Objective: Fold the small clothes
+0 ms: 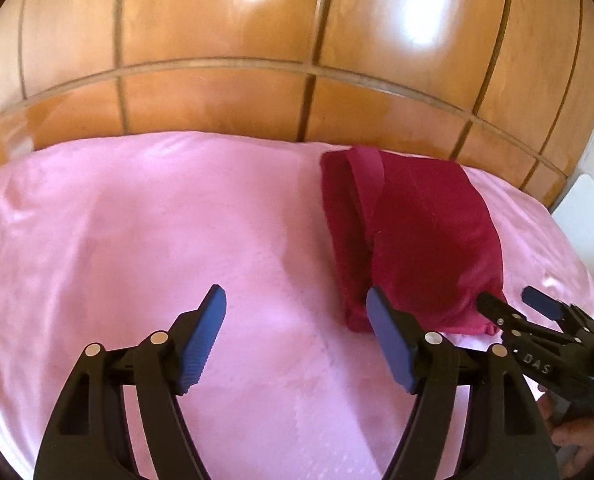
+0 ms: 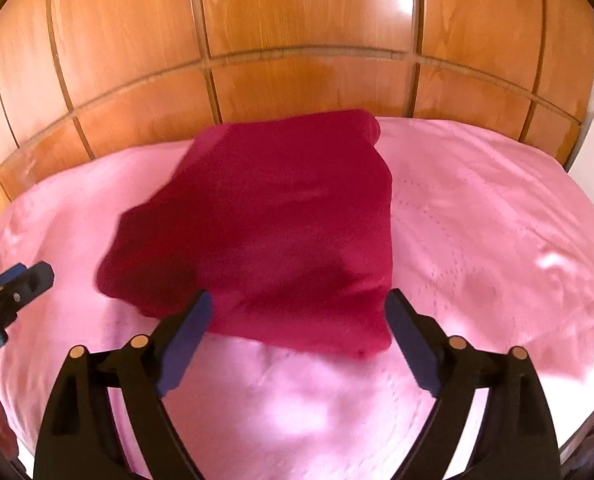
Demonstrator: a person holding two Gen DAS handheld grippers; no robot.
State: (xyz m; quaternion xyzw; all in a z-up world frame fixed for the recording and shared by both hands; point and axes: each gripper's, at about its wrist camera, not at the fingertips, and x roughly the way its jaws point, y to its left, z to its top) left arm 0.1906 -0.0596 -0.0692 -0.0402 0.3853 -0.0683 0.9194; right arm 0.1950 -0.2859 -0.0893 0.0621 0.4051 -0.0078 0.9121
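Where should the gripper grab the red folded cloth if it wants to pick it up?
Probably the near edge of the red folded cloth, coming in low from the front. That edge lies closest to the open right gripper and looks like a thick, layered hem sitting on the pink bedspread, so one finger could slide under it. The strap on the far side is thinner and harder to reach.

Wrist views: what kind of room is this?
Probably a bedroom. The work surface is a bed under a pink quilted bedspread, with glossy wooden wardrobe-style panelling right behind it. A folded dark red garment lies on the spread, which fits laundry folding at home.
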